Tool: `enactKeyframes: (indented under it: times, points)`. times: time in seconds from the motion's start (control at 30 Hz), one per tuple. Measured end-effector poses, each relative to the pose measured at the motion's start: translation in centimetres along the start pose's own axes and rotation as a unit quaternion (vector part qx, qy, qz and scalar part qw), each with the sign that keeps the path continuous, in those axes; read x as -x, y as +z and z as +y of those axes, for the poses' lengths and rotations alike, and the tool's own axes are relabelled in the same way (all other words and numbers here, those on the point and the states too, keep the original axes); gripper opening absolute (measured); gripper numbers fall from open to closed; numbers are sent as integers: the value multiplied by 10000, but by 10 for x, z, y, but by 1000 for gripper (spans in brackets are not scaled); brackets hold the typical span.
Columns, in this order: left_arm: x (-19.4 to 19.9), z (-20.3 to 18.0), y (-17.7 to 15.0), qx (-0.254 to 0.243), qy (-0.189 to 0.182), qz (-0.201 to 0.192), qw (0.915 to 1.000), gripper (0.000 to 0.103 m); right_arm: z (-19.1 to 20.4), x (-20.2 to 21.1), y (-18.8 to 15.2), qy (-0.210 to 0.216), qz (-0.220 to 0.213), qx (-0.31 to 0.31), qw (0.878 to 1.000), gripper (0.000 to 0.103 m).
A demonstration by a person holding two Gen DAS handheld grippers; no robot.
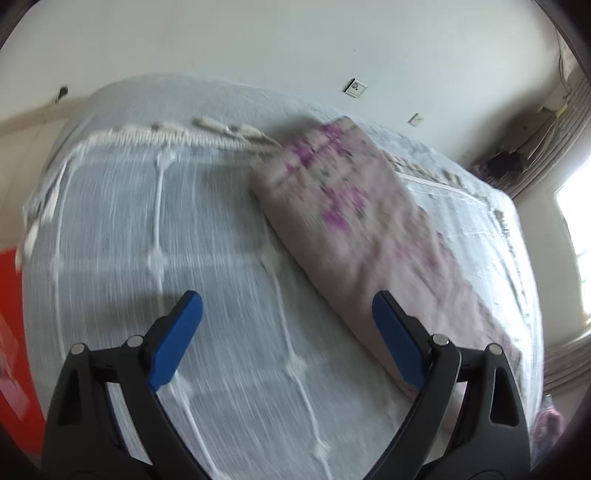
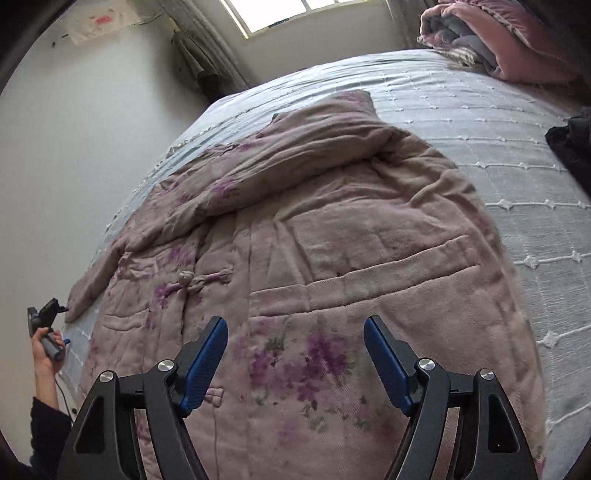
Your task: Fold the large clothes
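Note:
A mauve padded jacket (image 2: pixel 332 236) with purple flowers and knot buttons lies spread on the pale blue bedspread (image 2: pixel 498 147). One sleeve is folded across its upper part. My right gripper (image 2: pixel 295 323) hovers open over the jacket's near hem, and nothing is between its blue pads. In the blurred left wrist view the jacket (image 1: pixel 351 206) lies to the right. My left gripper (image 1: pixel 287 301) stands open above the bare bedspread (image 1: pixel 147 206) beside the jacket's edge, holding nothing. A person's hand (image 2: pixel 46 347) grips the left tool at the bed's left side.
A pile of pink and grey bedding (image 2: pixel 498 40) sits at the bed's far right corner. A dark item (image 2: pixel 570 147) lies at the right edge. A window (image 2: pixel 295 14) and curtains are beyond the bed. A red object (image 1: pixel 14 332) stands by the bed's left side.

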State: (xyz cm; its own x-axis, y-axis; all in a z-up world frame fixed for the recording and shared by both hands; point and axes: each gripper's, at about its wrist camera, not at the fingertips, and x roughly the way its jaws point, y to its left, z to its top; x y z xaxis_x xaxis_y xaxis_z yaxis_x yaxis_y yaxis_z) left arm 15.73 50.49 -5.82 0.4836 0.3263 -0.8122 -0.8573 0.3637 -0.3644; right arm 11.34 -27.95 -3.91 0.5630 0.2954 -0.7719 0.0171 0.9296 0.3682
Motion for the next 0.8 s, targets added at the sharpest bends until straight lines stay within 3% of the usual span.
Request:
enactKeyframes:
  times: [0.13,0.2,0.23,0.27,0.37,0.43,0.63,0.8]
  points:
    - [-11,-2,18,9,-64,-311,9995,93,6,-2,-1,-13,-1,162,9999,77]
    - [-17,-5,23,32,-17,-483,9988,74,4,0,-2,-68,-41,167,9998,77]
    - [-19,-8,25,6,81,-569,9983,50,2,1,-2,-77,-42,144,9999,77]
    - [-22,-13,28,-56,134,-554,9984,36,-1,2,-2,-87,-34,106,9999,77]
    - [-12,-17,35,258,14,-710,9971,20,-11,6,-2,-132,-54,-21,9999,77]
    - [6,-23,43,332,-260,-905,9950,18,-15,10,-1,-106,-78,-57,9999,77]
    - [88,-75,53,-144,-855,-1482,9851,15,-15,21,0,80,-157,-90,9998,77]
    - [161,-134,32,-689,-1437,-1755,9715,13,-30,35,2,247,-240,-367,9987,77]
